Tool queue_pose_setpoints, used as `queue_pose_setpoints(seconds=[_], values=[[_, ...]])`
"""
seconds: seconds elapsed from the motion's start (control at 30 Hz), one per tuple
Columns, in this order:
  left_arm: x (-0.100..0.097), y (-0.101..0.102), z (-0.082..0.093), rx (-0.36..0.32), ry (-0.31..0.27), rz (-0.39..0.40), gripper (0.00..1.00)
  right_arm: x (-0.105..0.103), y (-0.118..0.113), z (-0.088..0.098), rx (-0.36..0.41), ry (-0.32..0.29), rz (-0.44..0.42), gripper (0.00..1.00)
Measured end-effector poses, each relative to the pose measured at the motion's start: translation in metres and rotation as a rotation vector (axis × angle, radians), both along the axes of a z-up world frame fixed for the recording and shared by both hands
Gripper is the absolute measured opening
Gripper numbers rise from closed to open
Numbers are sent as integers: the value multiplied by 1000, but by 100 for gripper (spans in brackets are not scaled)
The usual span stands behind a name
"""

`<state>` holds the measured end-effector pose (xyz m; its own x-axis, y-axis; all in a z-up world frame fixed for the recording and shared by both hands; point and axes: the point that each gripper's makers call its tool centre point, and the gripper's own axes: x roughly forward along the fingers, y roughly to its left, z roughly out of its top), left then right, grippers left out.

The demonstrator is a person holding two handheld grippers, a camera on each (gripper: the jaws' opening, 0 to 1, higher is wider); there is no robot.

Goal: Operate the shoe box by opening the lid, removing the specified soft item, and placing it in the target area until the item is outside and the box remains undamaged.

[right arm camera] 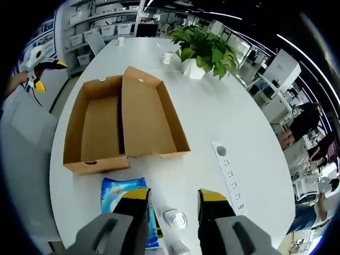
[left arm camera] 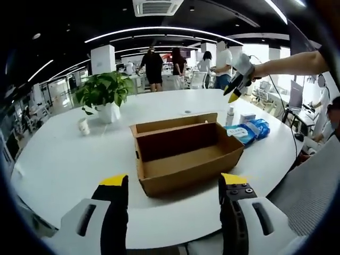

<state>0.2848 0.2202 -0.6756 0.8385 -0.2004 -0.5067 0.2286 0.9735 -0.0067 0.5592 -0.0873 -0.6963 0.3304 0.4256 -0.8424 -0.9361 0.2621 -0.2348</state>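
Note:
The brown cardboard shoe box (left arm camera: 178,159) stands open in the middle of the white table, its inside bare as far as I can see. Its lid (left arm camera: 175,123) is folded back flat behind it. A blue soft pack (left arm camera: 248,130) lies on the table just right of the box. My left gripper (left arm camera: 173,183) is open in front of the box, nothing between its jaws. The right gripper (left arm camera: 235,90) hangs high over the pack. In the right gripper view, my right gripper (right arm camera: 173,196) is open above the blue pack (right arm camera: 122,192), with the box (right arm camera: 98,130) and lid (right arm camera: 151,119) beyond.
A potted plant (left arm camera: 106,93) and a small white cup (left arm camera: 83,126) stand left of the box. A white bottle (left arm camera: 230,116) and a small carton (left arm camera: 247,118) sit by the pack. A socket strip (right arm camera: 228,170) is set into the table. People stand at the far desks.

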Motion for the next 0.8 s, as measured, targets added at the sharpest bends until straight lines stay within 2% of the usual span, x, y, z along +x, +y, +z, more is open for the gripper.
queue_pose_setpoints(seconds=[0.3, 0.5, 0.67, 0.8], values=[[18, 19, -2, -26, -3, 31, 62, 1, 16, -1, 11, -26, -14, 31], [29, 31, -10, -34, 6, 58, 55, 4, 24, -2, 36, -32, -46, 30], [36, 39, -19, -39, 20, 86, 50, 8, 28, -2, 81, -31, -116, 28], [41, 45, -27, -43, 33, 110, 45, 16, 29, -2, 147, -13, -202, 28]])
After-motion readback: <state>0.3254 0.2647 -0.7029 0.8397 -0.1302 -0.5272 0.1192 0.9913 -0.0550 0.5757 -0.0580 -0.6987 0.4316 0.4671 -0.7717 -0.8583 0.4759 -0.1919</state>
